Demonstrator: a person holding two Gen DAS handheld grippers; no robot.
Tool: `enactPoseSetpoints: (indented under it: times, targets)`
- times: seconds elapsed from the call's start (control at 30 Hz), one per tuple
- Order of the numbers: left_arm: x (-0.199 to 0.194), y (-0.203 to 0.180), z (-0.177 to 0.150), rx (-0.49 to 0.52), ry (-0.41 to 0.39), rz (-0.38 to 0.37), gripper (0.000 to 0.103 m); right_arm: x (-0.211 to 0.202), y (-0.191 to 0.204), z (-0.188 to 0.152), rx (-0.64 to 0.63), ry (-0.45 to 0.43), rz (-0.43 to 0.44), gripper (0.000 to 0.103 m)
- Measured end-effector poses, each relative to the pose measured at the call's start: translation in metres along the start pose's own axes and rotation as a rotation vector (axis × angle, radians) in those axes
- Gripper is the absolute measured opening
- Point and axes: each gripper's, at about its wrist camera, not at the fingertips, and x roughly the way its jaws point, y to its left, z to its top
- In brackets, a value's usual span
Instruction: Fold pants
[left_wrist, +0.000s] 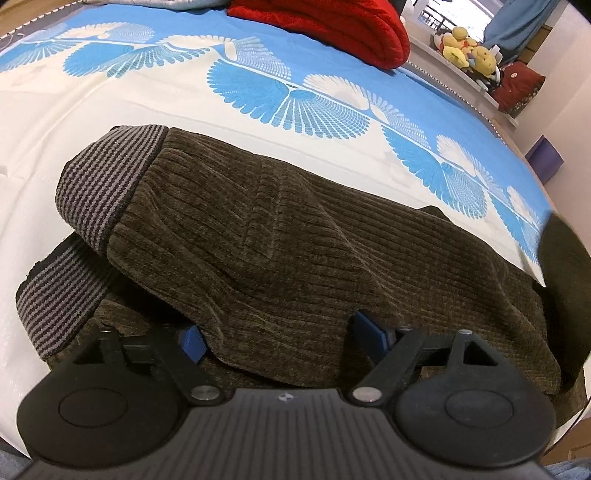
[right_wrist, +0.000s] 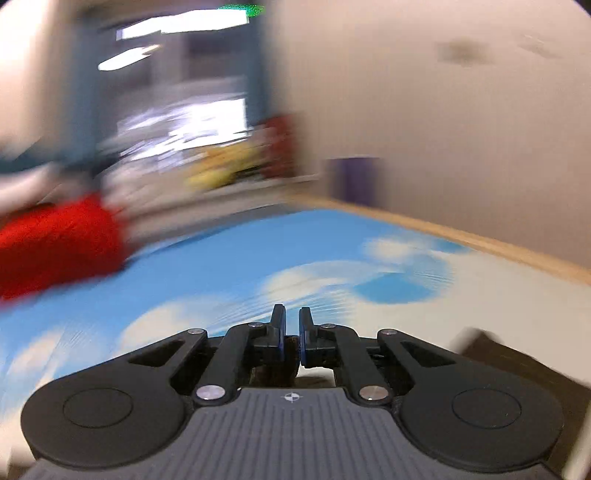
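Fingers (left_wrist: 192, 341) with blue pads on the left gripper (left_wrist: 277, 338) stand wide apart, angled down over the brown ribbed corduroy pants (left_wrist: 280, 236). A fold of that fabric drapes between the two pads, and neither pad presses on it. The pants lie bunched on the bed (left_wrist: 92, 99), which wears a white and blue sheet printed with fan shapes. At the left of the heap, two grey-and-black striped cuffs (left_wrist: 107, 181) sit one above the other, the upper one folded over onto the brown cloth. Further back, a red quilted blanket (left_wrist: 332, 26) rests at the far edge of the bed, and to its right yellow plush toys (left_wrist: 469, 50) sit on a white ledge. A purple box (left_wrist: 545, 158) stands on the floor beside the bed, at the right.

In the right wrist view, heavily smeared by blur, the right gripper (right_wrist: 291, 332) has its fingers drawn together, with a scrap of dark brown fabric caught low between the pads; it looks like the pants, though the blur keeps me from being certain. More dark cloth (right_wrist: 517, 365) shows at the lower right. Ahead stretches the blue and white sheet, the red blanket to the left.
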Motion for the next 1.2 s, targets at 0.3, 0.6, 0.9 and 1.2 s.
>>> enactPoseSetpoints:
  times: [0.3,0.6,0.9,1.2]
  targets:
    - [0.002,-0.005,0.000,-0.010,-0.004,0.014,0.085,0.030,-0.111,-0.011,0.182,0.179,-0.256,0.007]
    - [0.004,-0.009,-0.002,-0.005,-0.007,0.027,0.091,0.049,-0.141,-0.024,0.309,0.302,-0.267,0.007]
    - [0.003,-0.008,-0.002,-0.013,-0.003,0.023,0.091,0.052,-0.149,-0.033,0.381,0.353,-0.258,0.007]
    - [-0.001,-0.008,-0.006,-0.019,-0.002,0.019,0.091,0.054,-0.164,-0.037,0.469,0.368,-0.257,0.010]
